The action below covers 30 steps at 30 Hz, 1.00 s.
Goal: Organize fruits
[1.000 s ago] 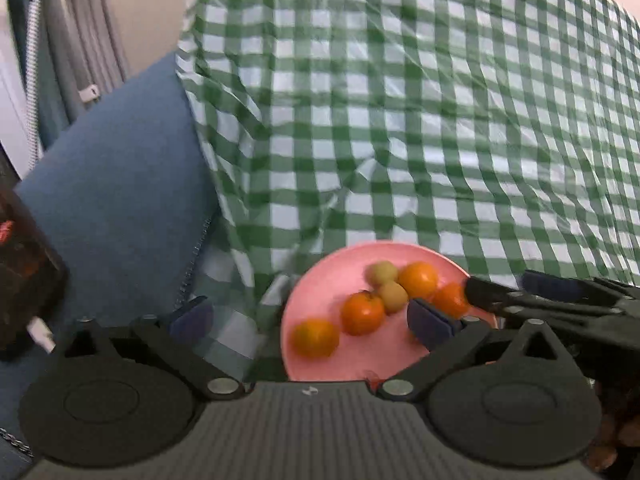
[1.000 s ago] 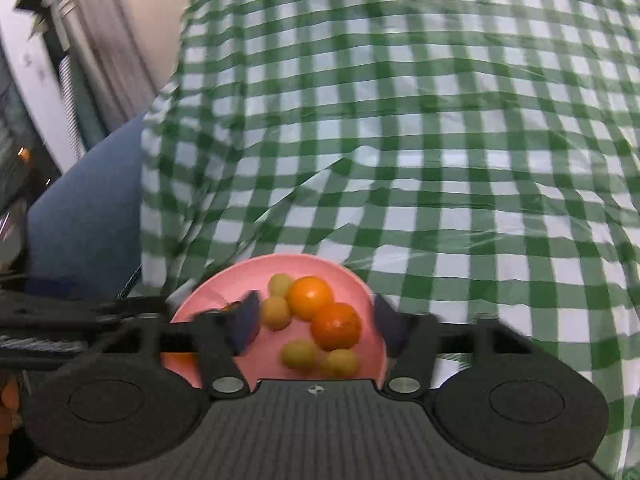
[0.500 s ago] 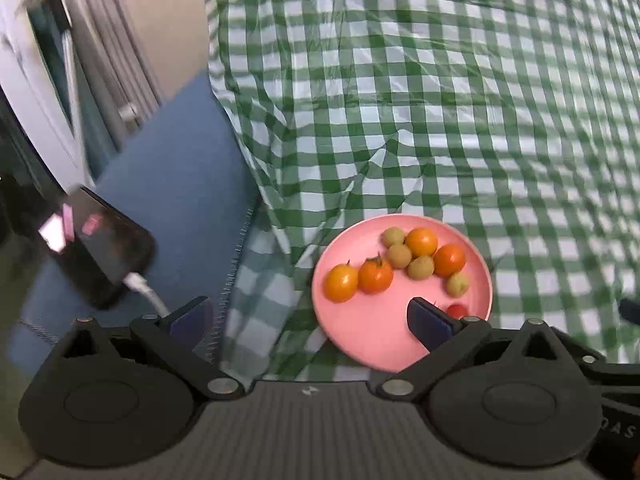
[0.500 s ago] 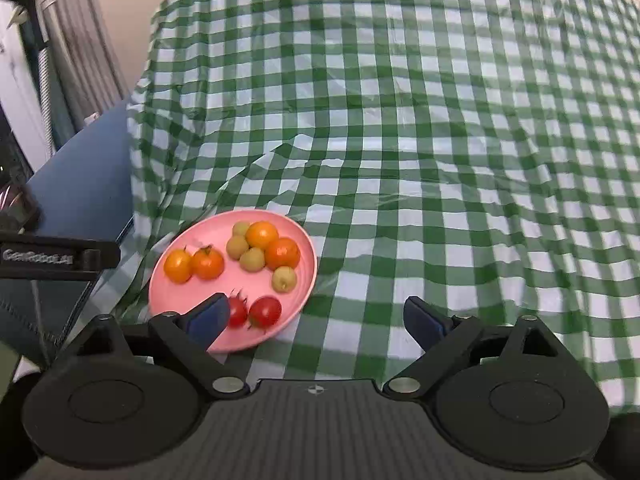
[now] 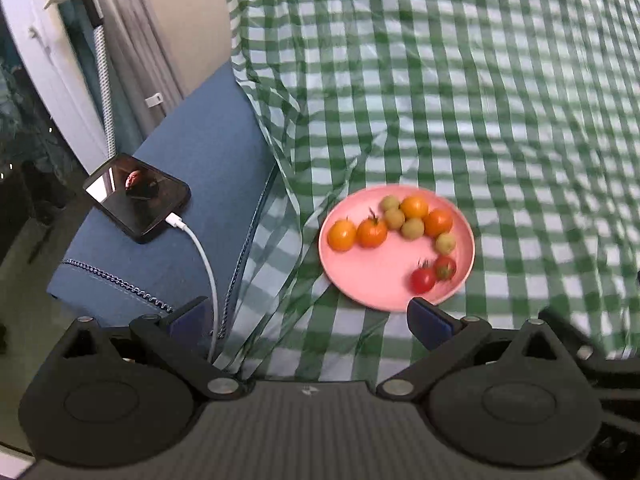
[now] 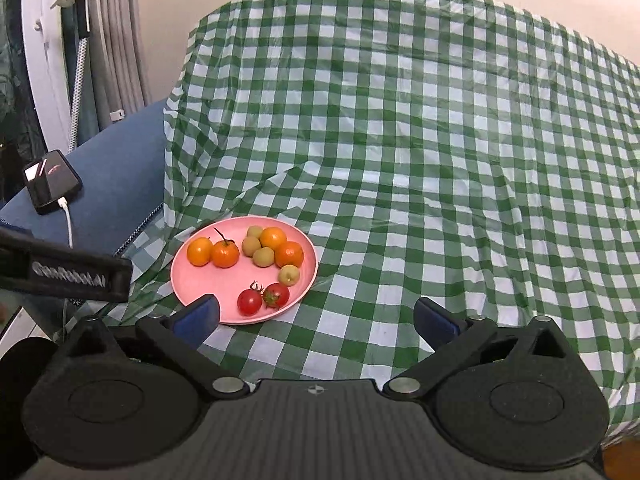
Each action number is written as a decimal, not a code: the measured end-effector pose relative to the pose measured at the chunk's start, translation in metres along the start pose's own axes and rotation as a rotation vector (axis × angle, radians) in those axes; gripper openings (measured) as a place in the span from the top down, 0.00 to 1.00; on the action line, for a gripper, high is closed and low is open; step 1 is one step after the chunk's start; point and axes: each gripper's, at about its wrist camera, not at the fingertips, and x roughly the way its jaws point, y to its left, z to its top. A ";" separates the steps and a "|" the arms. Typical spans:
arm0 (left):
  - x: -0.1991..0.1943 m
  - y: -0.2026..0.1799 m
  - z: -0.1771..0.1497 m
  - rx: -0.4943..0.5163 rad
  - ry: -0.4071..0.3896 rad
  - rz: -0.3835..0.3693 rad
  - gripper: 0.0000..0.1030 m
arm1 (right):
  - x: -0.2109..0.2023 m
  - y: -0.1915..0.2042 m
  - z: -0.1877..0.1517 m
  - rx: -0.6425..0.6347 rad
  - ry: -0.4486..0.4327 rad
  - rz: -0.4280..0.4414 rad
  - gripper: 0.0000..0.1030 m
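A pink plate [image 5: 372, 280] [image 6: 208, 284] lies on the green checked cloth [image 6: 400, 140]. It holds several orange tangerines [image 5: 342, 235] [image 6: 200, 251], several small yellow-green fruits [image 5: 412, 228] [image 6: 263, 257] and two red tomatoes [image 5: 423, 280] [image 6: 250, 302]. My left gripper [image 5: 306, 316] hangs open just short of the plate's near rim, with nothing between its fingers. My right gripper [image 6: 316, 314] is off the plate's near right side. Its jaws are opening wide over bare cloth, and nothing is between them. The left gripper's black finger [image 6: 68, 276] shows at the left of the right wrist view.
Left of the cloth, a phone [image 5: 136, 196] on a white cable [image 5: 204, 256] rests on a blue cushion [image 5: 192, 152]. Grey curtains and a white frame [image 5: 102, 60] stand beyond it. The cloth is wrinkled near the plate and stretches far to the right.
Both grippers have drawn back and up from the plate, which now looks smaller and farther. The right jaws have spread much wider. The two tomatoes and the phone have come into view.
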 end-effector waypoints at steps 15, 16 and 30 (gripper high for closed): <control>-0.001 0.011 -0.010 -0.014 0.005 -0.051 0.00 | -0.004 0.005 -0.001 0.017 0.004 0.007 0.01; 0.000 0.012 -0.009 -0.021 0.009 -0.054 0.00 | -0.003 0.007 -0.001 0.014 0.004 0.007 0.01; 0.005 0.022 -0.008 -0.076 0.033 -0.070 0.00 | -0.001 0.016 0.001 -0.013 0.009 0.013 0.01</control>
